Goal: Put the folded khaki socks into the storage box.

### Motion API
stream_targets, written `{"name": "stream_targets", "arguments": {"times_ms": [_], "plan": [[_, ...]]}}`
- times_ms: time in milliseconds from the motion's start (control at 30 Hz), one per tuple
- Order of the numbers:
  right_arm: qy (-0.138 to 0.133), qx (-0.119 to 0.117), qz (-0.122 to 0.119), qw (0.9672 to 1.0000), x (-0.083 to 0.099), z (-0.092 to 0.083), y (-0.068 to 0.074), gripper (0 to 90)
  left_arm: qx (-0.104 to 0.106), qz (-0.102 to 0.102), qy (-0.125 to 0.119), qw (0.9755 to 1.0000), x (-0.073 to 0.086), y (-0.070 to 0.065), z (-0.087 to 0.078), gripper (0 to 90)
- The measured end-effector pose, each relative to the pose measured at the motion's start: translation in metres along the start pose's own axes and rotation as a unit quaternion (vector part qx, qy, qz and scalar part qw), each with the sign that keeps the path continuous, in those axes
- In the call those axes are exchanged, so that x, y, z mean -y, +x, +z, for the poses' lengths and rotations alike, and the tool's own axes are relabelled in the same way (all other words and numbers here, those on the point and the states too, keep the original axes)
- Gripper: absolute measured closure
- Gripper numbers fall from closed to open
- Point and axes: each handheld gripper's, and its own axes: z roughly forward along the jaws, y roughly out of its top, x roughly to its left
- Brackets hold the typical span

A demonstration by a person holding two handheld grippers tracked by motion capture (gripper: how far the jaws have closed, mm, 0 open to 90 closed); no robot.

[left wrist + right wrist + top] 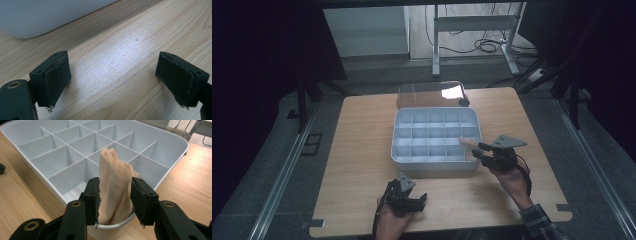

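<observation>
Now right hand-held gripper (113, 202) pinches soft beige cloth (115, 187) over gridded plastic tray (172, 170); left (112, 77) spread.

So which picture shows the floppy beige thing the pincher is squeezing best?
The right gripper view: the beige cloth stands close up between the right gripper jaws, over the white divided box. In the high view it is a small pale scrap at the box's right edge. The left gripper view faces bare table.

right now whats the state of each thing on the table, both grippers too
divided box: lid off, compartments empty as far as they show
clear lid: lying flat behind the box
beige cloth: rolled, upright, held over the box's near right corner
right gripper: shut on the cloth
left gripper: open, nothing between its jaws, low over the wooden table
</observation>
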Motion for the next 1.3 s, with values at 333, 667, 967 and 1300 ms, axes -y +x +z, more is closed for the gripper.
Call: {"name": "stream_targets", "arguments": {"times_ms": [333,667,967,1300], "plan": [[0.017,-0.011,0.004,0.9998,-0.004,0.007,0.000,77.5,0.000,0.000,0.000,1.0000,0.000,0.000,0.000,12.2],[0.005,-0.023,0.011,0.9997,-0.007,0.002,0.000,58.1,0.000,0.001,0.000,1.0000,0.000,0.000,0.000,12.2],[0.029,-0.038,0.010,0.9988,-0.008,-0.003,0.006,38.7,0.000,0.002,0.000,1.0000,0.000,0.000,0.000,12.3],[0.041,-0.040,0.002,0.9983,-0.002,-0.022,0.016,30.6,0.000,0.003,0.000,1.0000,0.000,0.001,0.000,12.3]]}}
